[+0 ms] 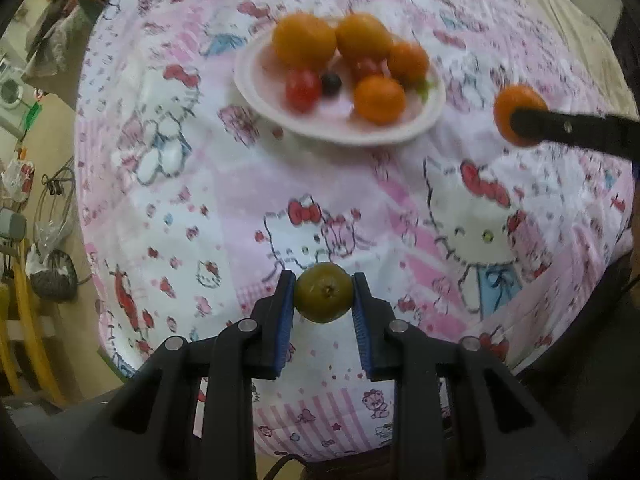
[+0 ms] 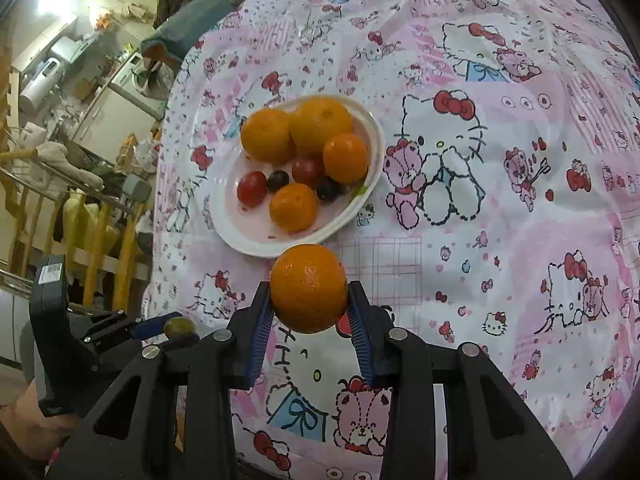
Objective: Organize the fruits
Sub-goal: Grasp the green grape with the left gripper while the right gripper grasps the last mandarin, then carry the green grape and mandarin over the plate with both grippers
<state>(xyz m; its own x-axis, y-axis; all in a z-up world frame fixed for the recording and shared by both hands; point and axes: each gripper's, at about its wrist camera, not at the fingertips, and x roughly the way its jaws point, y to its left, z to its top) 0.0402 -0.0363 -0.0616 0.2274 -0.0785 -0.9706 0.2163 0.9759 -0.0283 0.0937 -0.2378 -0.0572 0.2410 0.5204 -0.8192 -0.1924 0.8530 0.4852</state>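
Above the cartoon-cat tablecloth (image 2: 500, 200), left fingers (image 1: 294, 300) clamping green fruit (image 1: 324, 292), right fingers (image 2: 362, 312) clamping orange (image 2: 309, 288).

A glossy, dimpled orange (image 2: 309, 289) sits above printed cloth (image 2: 500, 240); the white plate (image 2: 248, 240) looks smooth and shiny.

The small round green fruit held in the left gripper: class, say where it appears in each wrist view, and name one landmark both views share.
Left wrist view: the small round green fruit sits low at centre, clamped in the left gripper.
Right wrist view: the same fruit shows at the lower left, partly hidden by a finger.
Shared landmark: the white plate holding oranges, on the cloth.
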